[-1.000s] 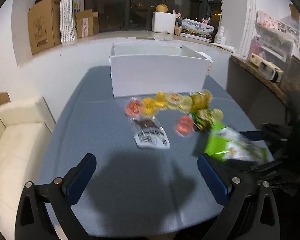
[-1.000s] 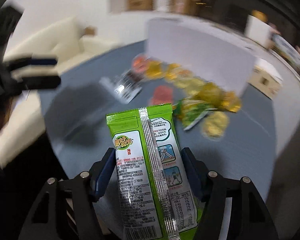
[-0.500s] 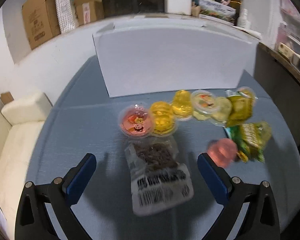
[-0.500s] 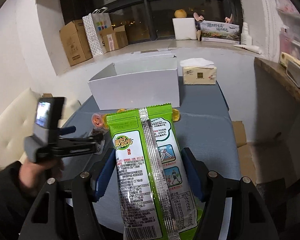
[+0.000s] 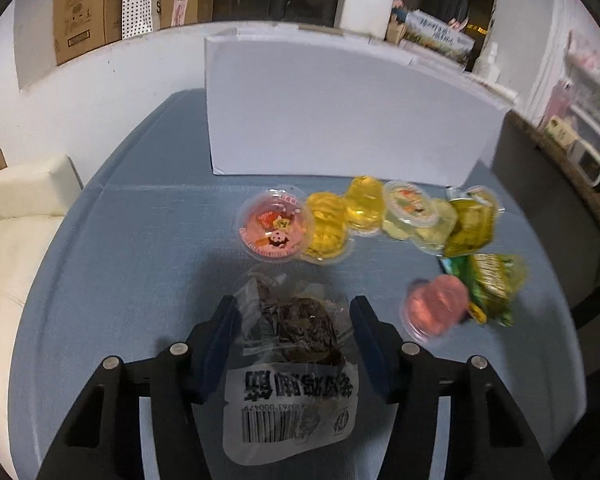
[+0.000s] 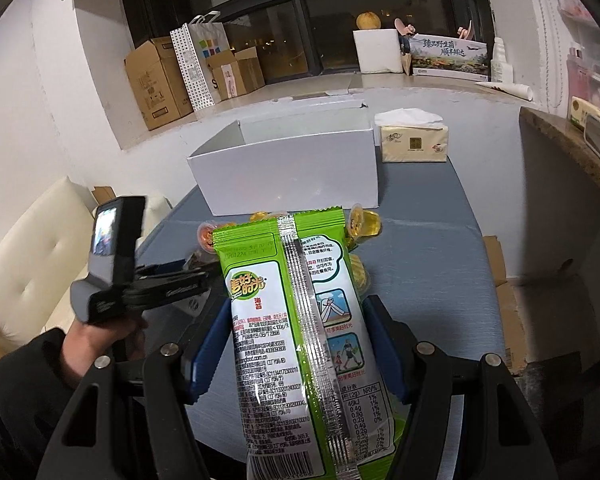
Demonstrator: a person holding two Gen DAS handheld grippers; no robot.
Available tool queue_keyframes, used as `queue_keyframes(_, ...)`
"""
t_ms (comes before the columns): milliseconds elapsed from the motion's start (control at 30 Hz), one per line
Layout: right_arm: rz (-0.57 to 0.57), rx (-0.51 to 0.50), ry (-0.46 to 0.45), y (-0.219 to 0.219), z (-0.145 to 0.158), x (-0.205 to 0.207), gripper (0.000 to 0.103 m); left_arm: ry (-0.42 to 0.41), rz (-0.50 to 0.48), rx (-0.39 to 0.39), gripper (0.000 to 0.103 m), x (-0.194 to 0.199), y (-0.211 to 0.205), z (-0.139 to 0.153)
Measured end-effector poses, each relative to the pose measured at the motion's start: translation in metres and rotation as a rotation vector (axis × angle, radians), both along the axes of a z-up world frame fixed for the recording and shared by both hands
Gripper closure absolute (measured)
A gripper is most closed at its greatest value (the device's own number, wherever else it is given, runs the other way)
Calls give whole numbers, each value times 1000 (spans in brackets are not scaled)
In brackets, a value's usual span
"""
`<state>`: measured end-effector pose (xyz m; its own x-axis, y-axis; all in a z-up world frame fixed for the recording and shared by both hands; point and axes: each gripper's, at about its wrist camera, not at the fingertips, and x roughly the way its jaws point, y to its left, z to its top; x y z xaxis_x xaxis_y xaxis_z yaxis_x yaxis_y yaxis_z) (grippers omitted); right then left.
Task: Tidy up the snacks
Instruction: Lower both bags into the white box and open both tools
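Note:
My left gripper [image 5: 294,320] has closed in on a clear packet of dark dried snack [image 5: 296,344] lying on the blue table [image 5: 140,248]; its blue pads press both sides. Beyond it lie a pink jelly cup [image 5: 276,226], several yellow jelly cups [image 5: 364,206], another pink cup [image 5: 438,308] and a green wrapper [image 5: 488,280]. My right gripper [image 6: 296,320] is shut on a green snack bag [image 6: 300,320], held above the table's near edge. The open white box [image 6: 292,160] stands at the back of the table, also in the left wrist view [image 5: 340,112].
A tissue box [image 6: 414,140] sits right of the white box. A cream sofa [image 5: 12,232] is left of the table. Cardboard boxes [image 6: 156,80] and a paper bag line the window ledge. A dark counter [image 6: 572,148] runs along the right.
My left gripper has moved forward and down over the clear packet and its jaws have narrowed onto it. My right gripper swung to face the box, still holding the green bag.

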<state>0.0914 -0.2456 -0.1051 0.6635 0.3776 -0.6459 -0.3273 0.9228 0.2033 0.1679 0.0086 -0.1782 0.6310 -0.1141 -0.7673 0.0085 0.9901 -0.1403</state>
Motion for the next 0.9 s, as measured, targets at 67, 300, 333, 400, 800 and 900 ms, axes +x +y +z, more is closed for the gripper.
queue_keyframes(67,7,5,-1,2,0,1,32,-37,-19,-20,41,-15,3,12)
queue_keyframes(300,1,23,-24,11,11,18,32,-185,-58,-35,41,-38,3,76)
queue_keyframes(333,1,28,-33,12,16,23,32,-204,-65,-36,41,-35,4,87)
queue_keyframes(400,6,31,-57,16,28,35,32,-239,-70,-32,41,-22,1,106)
queue_keyframes(800,-33,130,-77,40,82,192,32,-302,-81,-25,41,120,7,174)
queue_keyframes(900,-51,111,-42,47,78,237,32,-242,-81,-26,41,163,7,159)
